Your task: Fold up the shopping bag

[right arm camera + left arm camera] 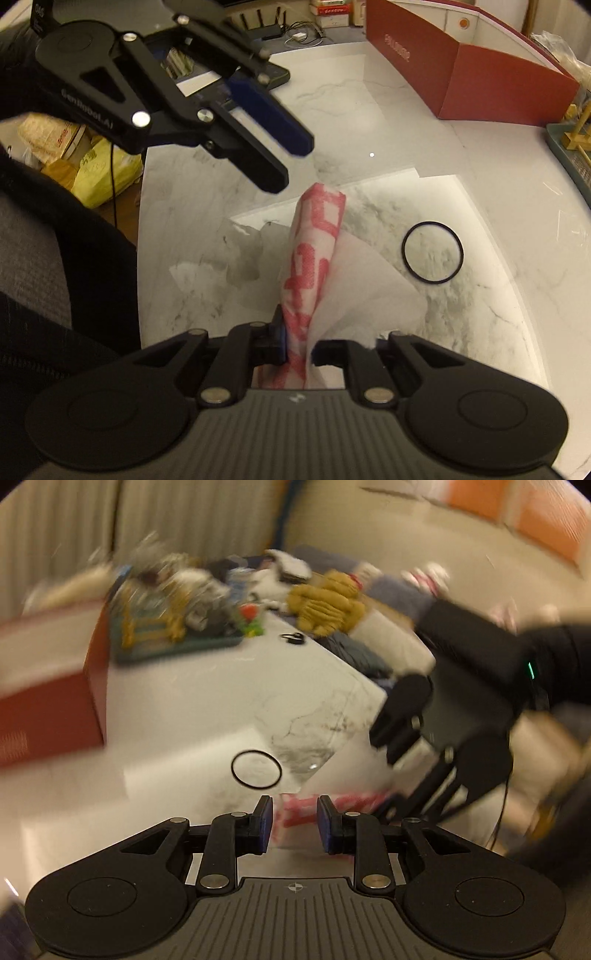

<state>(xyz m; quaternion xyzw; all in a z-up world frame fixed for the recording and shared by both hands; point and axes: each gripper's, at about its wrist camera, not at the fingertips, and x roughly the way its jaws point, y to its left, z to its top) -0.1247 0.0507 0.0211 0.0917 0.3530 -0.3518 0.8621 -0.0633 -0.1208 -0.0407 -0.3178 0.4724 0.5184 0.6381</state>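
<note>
Jaws of right gripper (298,345) pinch red-printed shopping bag (314,258); left gripper (284,162), "GenRobot.AI", spread, empty.

2 grippers (291,166) (299,347), 1 bag (314,258), 1 black ring (432,253), 1 red box (480,81), and perhaps 1 tray (177,650) of blurred clutter.

Warm-lit room, white marble-patterned surface

The surface (388,122) stood under yellowish light, a red box (476,74) at its far edge. Pale ribbed curtains (184,520) hung behind a cluttered tray (173,642); yellow bags (99,173) lay on the brown floor (123,212).
</note>
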